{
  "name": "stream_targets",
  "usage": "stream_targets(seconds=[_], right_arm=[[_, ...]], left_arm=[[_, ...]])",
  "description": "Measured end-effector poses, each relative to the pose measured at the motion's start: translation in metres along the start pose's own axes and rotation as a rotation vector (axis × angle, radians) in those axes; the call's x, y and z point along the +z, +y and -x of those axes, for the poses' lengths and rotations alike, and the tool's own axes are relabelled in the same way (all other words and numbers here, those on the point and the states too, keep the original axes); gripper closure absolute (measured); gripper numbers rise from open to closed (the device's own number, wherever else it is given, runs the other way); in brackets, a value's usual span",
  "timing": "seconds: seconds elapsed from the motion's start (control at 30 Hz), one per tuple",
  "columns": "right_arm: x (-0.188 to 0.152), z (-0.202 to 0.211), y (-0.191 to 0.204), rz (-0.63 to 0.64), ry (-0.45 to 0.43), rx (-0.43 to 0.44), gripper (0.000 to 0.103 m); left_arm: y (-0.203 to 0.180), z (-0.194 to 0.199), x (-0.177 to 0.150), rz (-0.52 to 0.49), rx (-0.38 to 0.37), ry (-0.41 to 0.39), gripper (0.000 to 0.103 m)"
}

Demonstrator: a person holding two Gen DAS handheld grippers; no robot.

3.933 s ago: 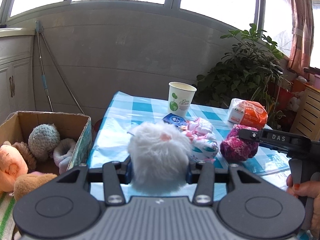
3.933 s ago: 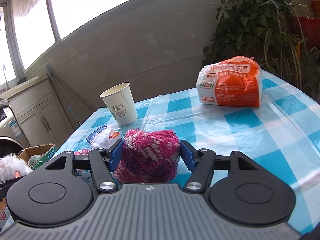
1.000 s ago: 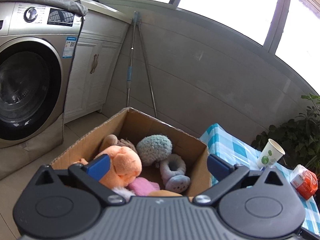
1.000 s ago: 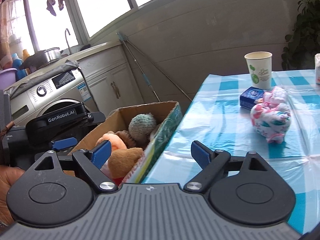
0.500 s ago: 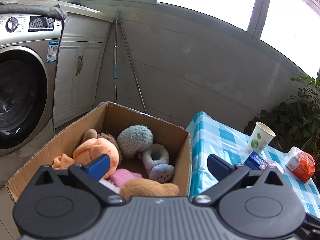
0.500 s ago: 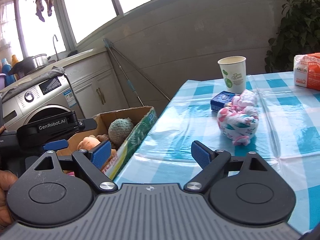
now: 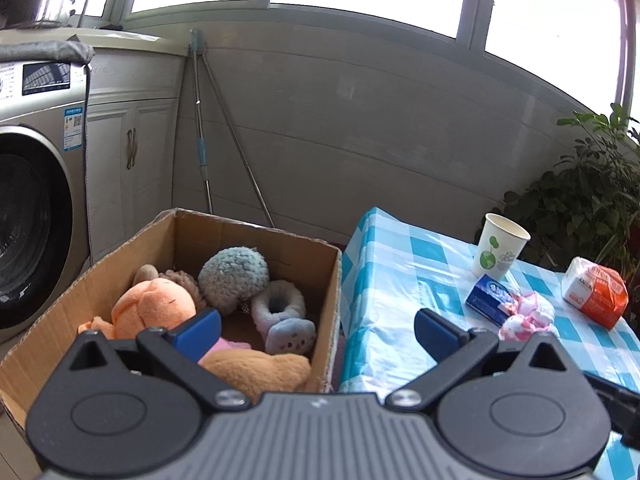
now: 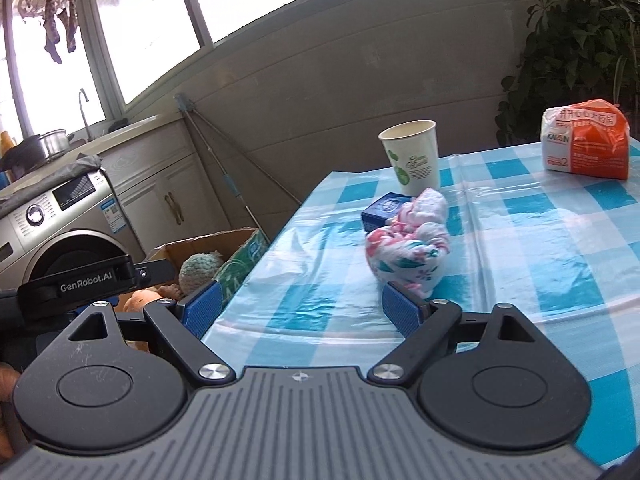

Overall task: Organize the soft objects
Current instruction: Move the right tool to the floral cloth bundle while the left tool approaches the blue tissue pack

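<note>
A cardboard box (image 7: 256,236) on the floor left of the table holds several plush toys: an orange one (image 7: 152,308), a teal ball (image 7: 234,274), a grey ring toy (image 7: 278,304) and a tan one (image 7: 256,372). My left gripper (image 7: 316,330) is open and empty above the box's near right corner. A floral cloth bundle (image 8: 408,248) lies on the checked table (image 8: 540,240); it also shows in the left wrist view (image 7: 526,316). My right gripper (image 8: 302,310) is open and empty over the table's left edge, just short of the bundle.
On the table stand a paper cup (image 8: 412,158), a small blue pack (image 8: 384,210) and an orange-white packet (image 8: 584,140). A washing machine (image 7: 32,208) and cabinets are left of the box. A mop (image 7: 202,128) leans on the wall. A plant (image 7: 588,196) stands behind the table.
Both grippers, which earlier held a white fluffy toy and a pink knitted one, are now open and empty. Both have swung rightward from the box toward the table.
</note>
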State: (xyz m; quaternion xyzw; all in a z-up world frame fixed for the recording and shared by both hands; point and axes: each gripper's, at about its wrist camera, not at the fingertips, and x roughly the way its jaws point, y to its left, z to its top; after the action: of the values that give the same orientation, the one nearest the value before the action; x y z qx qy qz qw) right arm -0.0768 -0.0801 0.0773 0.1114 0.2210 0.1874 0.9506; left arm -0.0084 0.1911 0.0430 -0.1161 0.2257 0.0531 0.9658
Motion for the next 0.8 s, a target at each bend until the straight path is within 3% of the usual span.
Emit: stream_targets(seconds=[0.47,0.8], right_arm=[[0.009,0.002,-0.037,-0.018,-0.004,-0.064,0.000],[0.023,-0.041,-0.058,0.016,0.077,-0.097,0.000]], left_arm=[[-0.034,-0.005,-0.009,-0.098,-0.049,0.014,0.001],[-0.046,-0.007,-0.015,-0.159,-0.051,0.011,0.001]])
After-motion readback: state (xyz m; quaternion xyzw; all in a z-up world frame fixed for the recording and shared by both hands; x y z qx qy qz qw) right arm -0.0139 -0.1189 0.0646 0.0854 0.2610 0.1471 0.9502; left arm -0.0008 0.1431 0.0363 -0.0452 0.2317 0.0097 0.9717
